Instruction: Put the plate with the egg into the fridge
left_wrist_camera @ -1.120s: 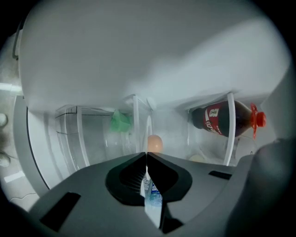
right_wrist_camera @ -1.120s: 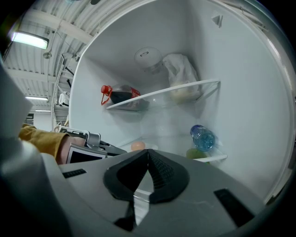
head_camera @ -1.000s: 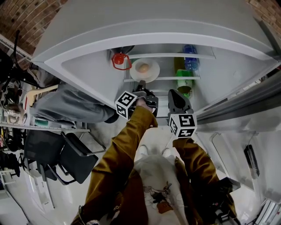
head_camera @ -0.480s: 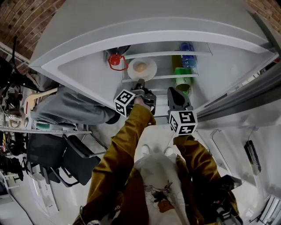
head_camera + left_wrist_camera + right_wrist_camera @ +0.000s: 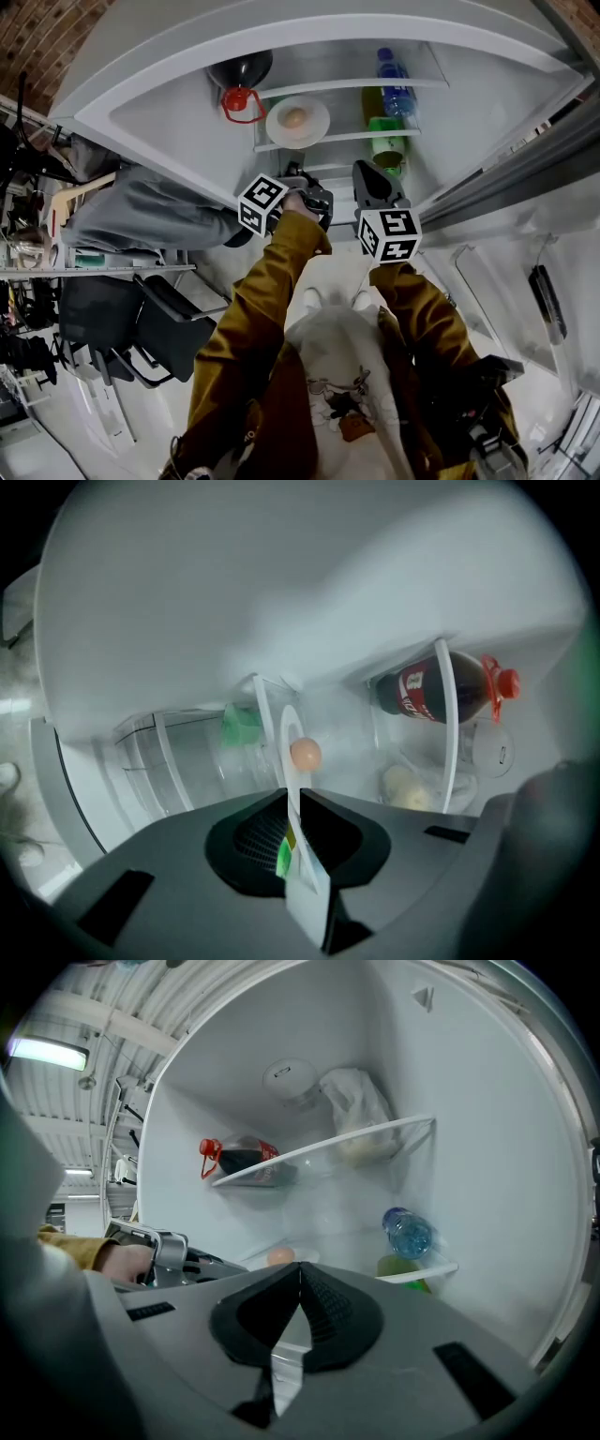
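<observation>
A white plate (image 5: 297,120) carries a brown egg (image 5: 294,117) inside the open fridge (image 5: 187,141), over the middle shelf (image 5: 328,141). I cannot tell whether the plate rests on that shelf. My left gripper (image 5: 298,172) is shut on the plate's near rim. In the left gripper view the plate (image 5: 290,738) shows edge-on between the shut jaws (image 5: 292,794), with the egg (image 5: 305,754) just beyond. My right gripper (image 5: 367,174) hovers to the right of the plate, shut and empty (image 5: 300,1267). The right gripper view shows the egg (image 5: 279,1256) low on the left.
A cola bottle with a red cap (image 5: 246,1160) lies on the upper shelf beside a white bag (image 5: 361,1115). A blue water bottle (image 5: 395,82) and a green container (image 5: 387,150) stand at the shelf's right. The fridge door (image 5: 506,197) is open at the right.
The fridge interior sits higher in the head view than before. The left gripper has kept its hold on the plate at the middle shelf, and the right gripper has stayed beside it.
</observation>
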Demonstrator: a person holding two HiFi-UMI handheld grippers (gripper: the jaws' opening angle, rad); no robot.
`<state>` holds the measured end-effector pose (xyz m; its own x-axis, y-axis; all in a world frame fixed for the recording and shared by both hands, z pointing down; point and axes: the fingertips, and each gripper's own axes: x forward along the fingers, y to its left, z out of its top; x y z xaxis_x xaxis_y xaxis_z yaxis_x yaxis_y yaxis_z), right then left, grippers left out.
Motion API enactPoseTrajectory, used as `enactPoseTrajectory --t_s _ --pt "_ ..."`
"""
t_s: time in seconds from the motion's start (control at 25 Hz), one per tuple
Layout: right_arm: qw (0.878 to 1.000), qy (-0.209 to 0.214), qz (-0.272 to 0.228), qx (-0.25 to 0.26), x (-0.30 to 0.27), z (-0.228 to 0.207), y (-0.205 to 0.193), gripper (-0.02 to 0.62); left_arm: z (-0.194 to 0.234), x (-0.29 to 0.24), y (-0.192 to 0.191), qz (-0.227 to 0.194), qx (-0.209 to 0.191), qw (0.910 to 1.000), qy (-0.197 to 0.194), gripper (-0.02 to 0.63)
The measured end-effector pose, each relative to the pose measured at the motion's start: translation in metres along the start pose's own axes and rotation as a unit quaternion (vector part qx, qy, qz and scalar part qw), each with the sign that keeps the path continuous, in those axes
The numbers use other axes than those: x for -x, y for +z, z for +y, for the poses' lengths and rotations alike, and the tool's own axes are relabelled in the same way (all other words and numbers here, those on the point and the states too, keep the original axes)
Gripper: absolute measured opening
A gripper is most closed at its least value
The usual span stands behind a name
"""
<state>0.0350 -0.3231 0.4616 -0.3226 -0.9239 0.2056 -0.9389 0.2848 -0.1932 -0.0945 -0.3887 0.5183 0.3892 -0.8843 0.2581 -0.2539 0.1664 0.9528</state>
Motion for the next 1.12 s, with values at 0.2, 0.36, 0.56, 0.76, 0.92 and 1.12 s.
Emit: enactPoseTrajectory --t_s 0.2,0.36,0.56,0.76,0.92,1.12 --pt "1.000 0.001 -0.008 0.000 0.003 0.003 0.005 0.005 -0.011 0.019 -0.015 0.020 0.019 0.9995 -0.012 0.021" --pt "1.000 -0.002 -0.006 0.000 0.013 0.006 0.004 0.005 -0.021 0.043 -0.027 0.030 -0.007 0.9992 -0.027 0.020" --pt "1.000 -0.004 -0.010 -0.001 0.022 0.014 0.006 0.005 -0.059 0.072 -0.032 0.039 -0.137 0.9863 -0.084 0.008" --pt "1.000 0.002 -0.012 0.005 0.037 0.026 0.006 0.005 -0.086 0.105 -0.040 0.036 -0.276 0.9520 -0.128 0.008" --pt "1.000 0.006 -0.014 0.004 0.049 0.035 0.006 0.005 -0.091 0.125 -0.050 0.033 -0.366 0.9191 -0.142 0.008" --pt "1.000 0.015 -0.014 0.005 0.067 0.045 0.001 0.005 -0.090 0.153 -0.070 0.043 -0.453 0.8768 -0.157 0.008"
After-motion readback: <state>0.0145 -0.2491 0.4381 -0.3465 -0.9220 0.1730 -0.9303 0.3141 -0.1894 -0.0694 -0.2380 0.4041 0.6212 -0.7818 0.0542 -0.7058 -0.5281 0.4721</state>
